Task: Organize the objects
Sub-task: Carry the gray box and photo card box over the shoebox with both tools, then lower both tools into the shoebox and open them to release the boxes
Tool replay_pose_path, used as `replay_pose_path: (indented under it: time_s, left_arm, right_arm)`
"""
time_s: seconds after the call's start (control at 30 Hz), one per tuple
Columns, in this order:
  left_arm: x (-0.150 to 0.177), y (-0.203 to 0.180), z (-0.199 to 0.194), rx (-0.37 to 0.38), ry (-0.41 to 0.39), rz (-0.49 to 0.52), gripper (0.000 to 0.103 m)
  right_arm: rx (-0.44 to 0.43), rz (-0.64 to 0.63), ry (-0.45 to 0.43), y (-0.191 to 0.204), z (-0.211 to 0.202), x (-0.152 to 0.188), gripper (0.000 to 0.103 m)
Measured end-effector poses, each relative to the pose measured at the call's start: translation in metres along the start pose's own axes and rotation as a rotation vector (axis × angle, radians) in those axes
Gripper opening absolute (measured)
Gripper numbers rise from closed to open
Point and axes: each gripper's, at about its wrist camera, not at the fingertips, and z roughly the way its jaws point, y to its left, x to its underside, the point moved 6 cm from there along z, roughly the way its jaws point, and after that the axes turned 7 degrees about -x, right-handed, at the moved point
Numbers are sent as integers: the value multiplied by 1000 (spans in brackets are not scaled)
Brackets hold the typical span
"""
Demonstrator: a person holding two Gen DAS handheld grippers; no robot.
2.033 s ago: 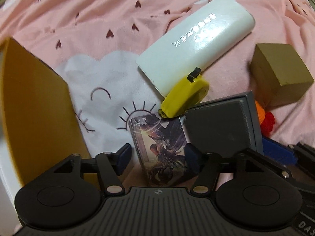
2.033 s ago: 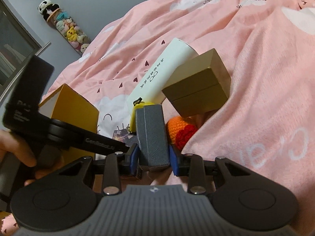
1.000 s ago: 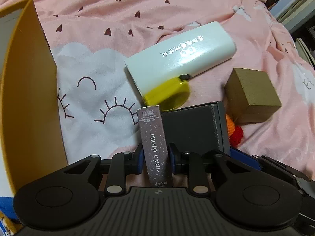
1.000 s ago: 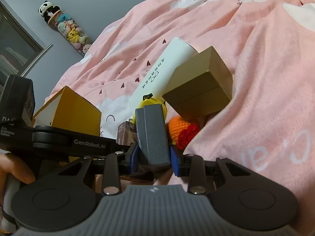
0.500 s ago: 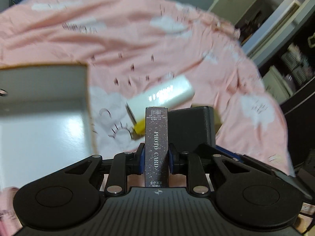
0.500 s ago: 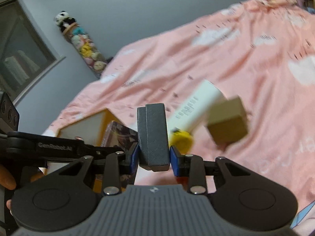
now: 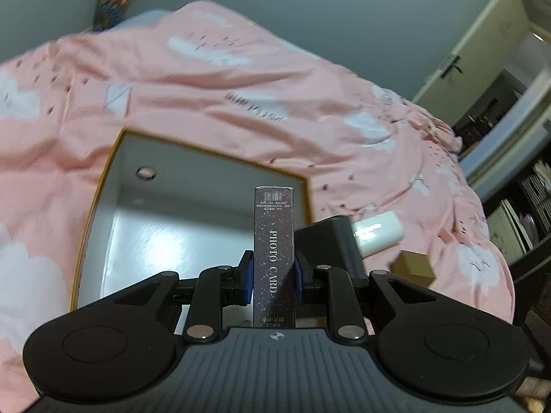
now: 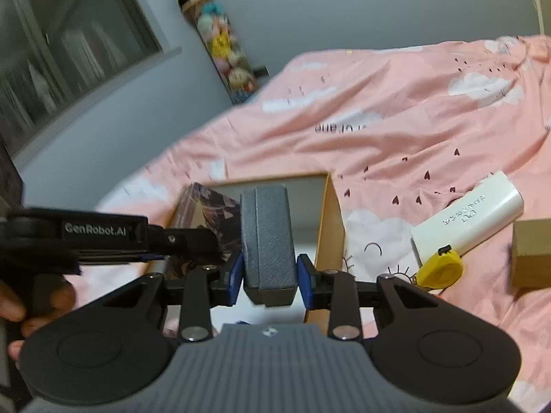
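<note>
On the pink bedspread printed with white clouds and small dark hearts (image 8: 413, 130), a glossy white rounded-end box (image 8: 468, 220) lies with a yellow tape measure (image 8: 439, 271) touching its near end, and a tan cardboard cube (image 8: 532, 253) sits just beside them at the right edge; nothing stands between either tool and the container. That container is an open box with orange outer walls and a pale grey lining (image 7: 113, 186), resting on the bedspread; its glossy floor and the round hole in its far wall show, and no object can be seen lying in it. The left gripper (image 7: 273, 280) is clamped on a tall dark speckled box lettered "PHOTO CARD" (image 7: 273, 251), held upright in front of the box's opening. The right gripper (image 8: 270, 280) is clamped on a dark grey textured case (image 8: 267, 237), also upright, raised before the same opening. The right wrist view alone shows the tape measure, the person's fingers (image 8: 13, 306) around the left tool's handle, a window and a hanging column of plush toys (image 8: 220, 41). The left wrist view alone shows the box's inside, a door and shelving at the right.
</note>
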Motion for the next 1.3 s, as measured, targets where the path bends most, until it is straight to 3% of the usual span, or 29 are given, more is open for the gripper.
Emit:
replay_pose_path:
  time_s: [0.13, 0.33, 0.53, 0.83, 0.9, 0.93, 1.3]
  left_arm:
    - [4, 14, 31, -32, 9, -45, 25]
    - [18, 28, 67, -18, 96, -115, 25]
    - [24, 37, 83, -6, 141, -165, 25]
    - [32, 42, 87, -4, 187, -167, 25]
    - [33, 42, 87, 4, 198, -166, 25]
    - [33, 42, 86, 8, 204, -167, 25]
    - [35, 41, 84, 0, 231, -155, 25]
  right_arm:
    - [111, -127, 66, 12, 32, 10, 34]
    - [235, -263, 107, 11, 63, 21, 34]
    - [285, -348, 119, 9, 81, 26, 34]
    - [256, -371, 174, 10, 80, 34, 35]
    - [238, -362, 179, 12, 76, 34, 39]
    - [233, -359, 176, 13, 73, 33, 46]
    - [172, -337, 150, 16, 42, 36, 46]
